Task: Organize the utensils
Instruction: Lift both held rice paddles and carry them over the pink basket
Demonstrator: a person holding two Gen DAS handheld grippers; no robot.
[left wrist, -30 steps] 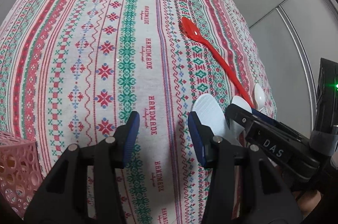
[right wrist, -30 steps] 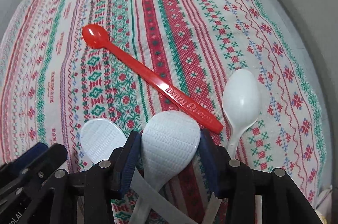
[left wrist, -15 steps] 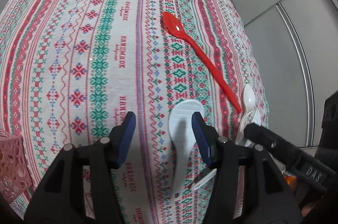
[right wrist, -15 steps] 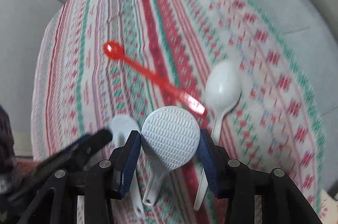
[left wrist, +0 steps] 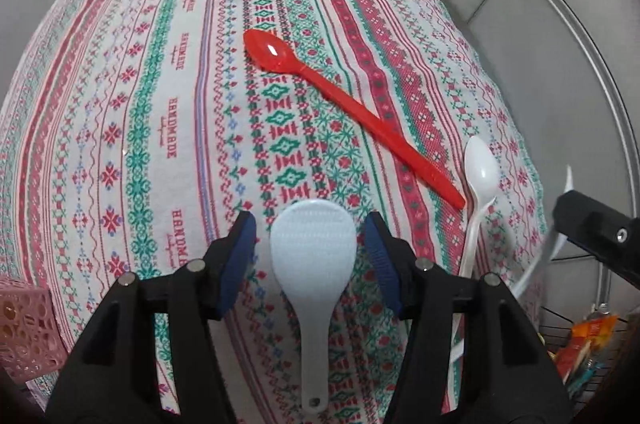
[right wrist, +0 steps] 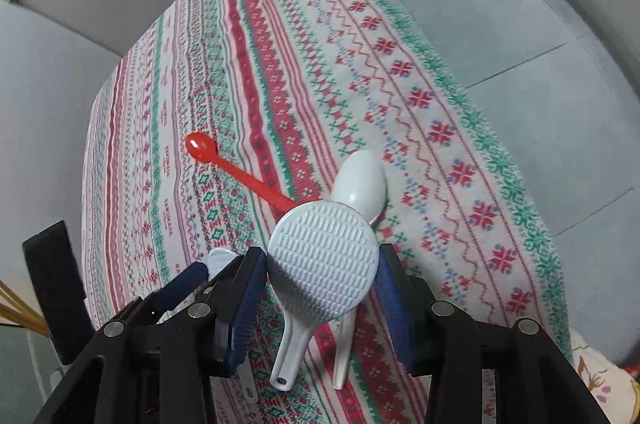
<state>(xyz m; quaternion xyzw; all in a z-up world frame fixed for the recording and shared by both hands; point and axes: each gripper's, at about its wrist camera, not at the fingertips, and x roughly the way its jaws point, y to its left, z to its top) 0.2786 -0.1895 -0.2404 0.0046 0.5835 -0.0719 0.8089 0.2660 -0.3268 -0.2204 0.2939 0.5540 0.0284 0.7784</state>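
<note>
A white rice paddle (left wrist: pixel 313 248) lies on the patterned tablecloth (left wrist: pixel 168 112), between the blue pads of my open left gripper (left wrist: pixel 310 244). My right gripper (right wrist: pixel 322 264) is shut on a second white rice paddle (right wrist: pixel 324 260) and holds it lifted above the cloth. A long red spoon (left wrist: pixel 348 108) lies diagonally on the cloth, also in the right wrist view (right wrist: pixel 240 170). A white plastic spoon (left wrist: pixel 478 184) lies at its lower end and shows behind the held paddle (right wrist: pixel 362 180).
A pink perforated basket (left wrist: pixel 24 336) stands at the cloth's near left corner. The right gripper body (left wrist: pixel 596 236) is at the right edge. Grey cushioned seating (right wrist: pixel 540 24) surrounds the cloth. A wire basket with packets (left wrist: pixel 588 348) is at lower right.
My right gripper has lifted its rice paddle up and away from the cloth. My left gripper has moved right, so the other paddle now lies between its fingers.
</note>
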